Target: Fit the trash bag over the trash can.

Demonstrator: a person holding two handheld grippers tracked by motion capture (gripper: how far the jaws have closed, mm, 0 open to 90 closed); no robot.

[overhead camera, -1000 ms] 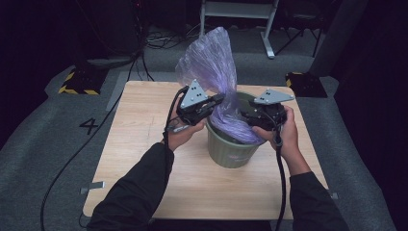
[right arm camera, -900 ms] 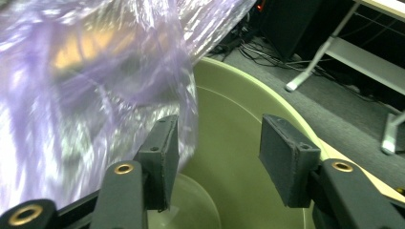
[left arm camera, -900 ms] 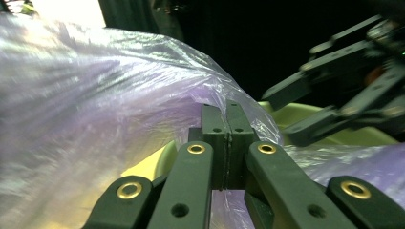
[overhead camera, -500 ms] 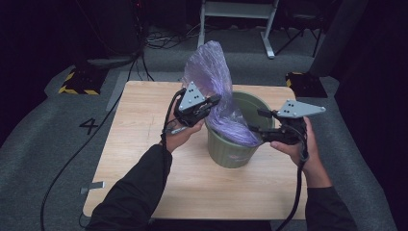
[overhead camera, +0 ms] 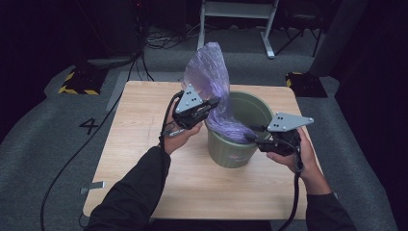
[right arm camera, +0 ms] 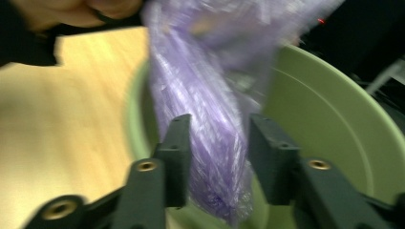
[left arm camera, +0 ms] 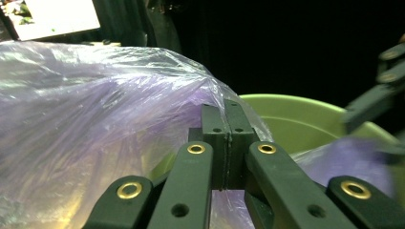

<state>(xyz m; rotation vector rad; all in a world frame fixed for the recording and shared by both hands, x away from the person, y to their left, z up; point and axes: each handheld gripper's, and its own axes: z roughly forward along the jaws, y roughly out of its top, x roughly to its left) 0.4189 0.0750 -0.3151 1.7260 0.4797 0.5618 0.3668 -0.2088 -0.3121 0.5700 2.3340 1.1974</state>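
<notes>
A purple plastic bag rises from a green bucket on the wooden table, its lower fold draped inside. The left gripper, held at the bucket's left rim, pinches the bag, jaws pressed together. The right gripper sits at the right rim, jaws spread around the fold.

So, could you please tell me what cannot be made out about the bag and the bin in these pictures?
- Bottom of the green bin: in the high view, the purple bag and the bin's own wall hide it.
- Print on the bin's front: too small to read in the high view.
- Whether the right gripper touches the bag: its view is motion-blurred; the jaws stand apart around the plastic.
- Bag's mouth: bunched plastic hides it where the left gripper is clamped.
</notes>
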